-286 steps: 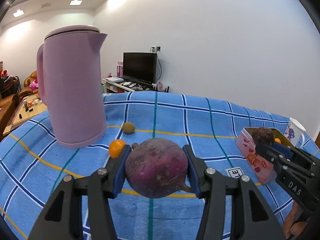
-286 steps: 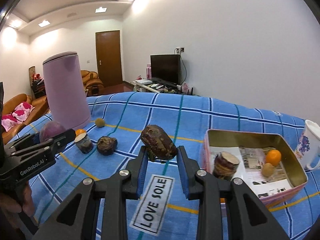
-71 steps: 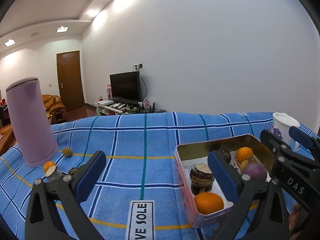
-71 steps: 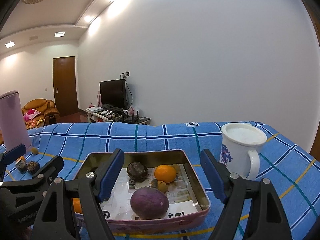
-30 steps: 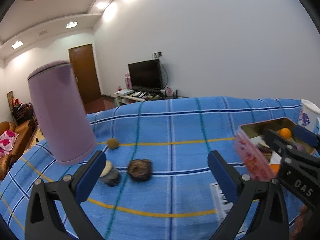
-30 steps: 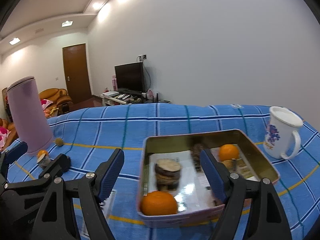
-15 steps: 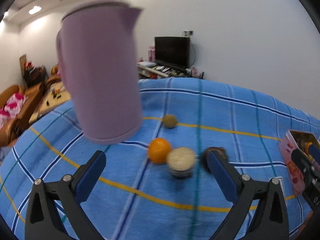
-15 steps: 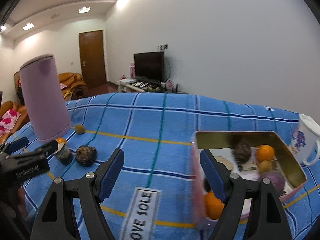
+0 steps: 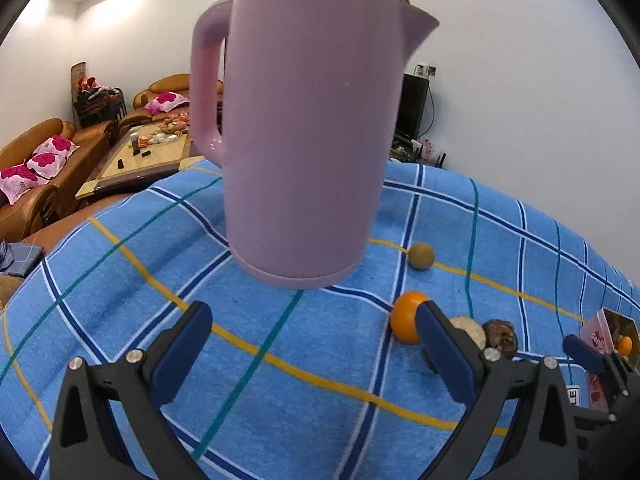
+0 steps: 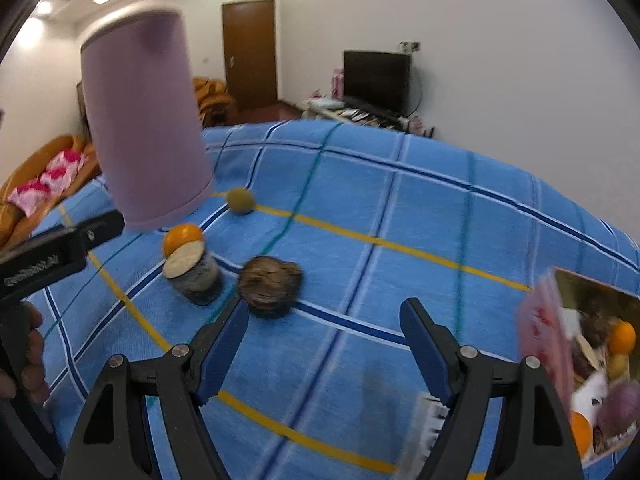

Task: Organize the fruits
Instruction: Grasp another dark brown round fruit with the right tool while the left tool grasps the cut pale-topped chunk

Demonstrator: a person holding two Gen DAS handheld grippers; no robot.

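The left gripper (image 9: 310, 350) stands wide open and empty low in its view, above the blue checked cloth (image 9: 280, 392). Its right-hand finger (image 9: 444, 354) overlaps the orange (image 9: 405, 317) at centre right; just right of that show the cut pale-faced piece (image 9: 468, 330) and a dark knobbly fruit (image 9: 501, 333). A small greenish-brown fruit (image 9: 421, 256) lies higher up, beside the base of the tall pink kettle (image 9: 308, 128) filling the middle.

The right gripper (image 10: 324, 344) is also spread wide with nothing in it, at the bottom of its view. The dark knobbly fruit (image 10: 269, 286) sits just above its left-hand finger (image 10: 224, 346), the cut piece (image 10: 193, 270) and orange (image 10: 182, 237) further left. The pink tin (image 10: 538, 332) holding several fruits shows blurred at the right edge.
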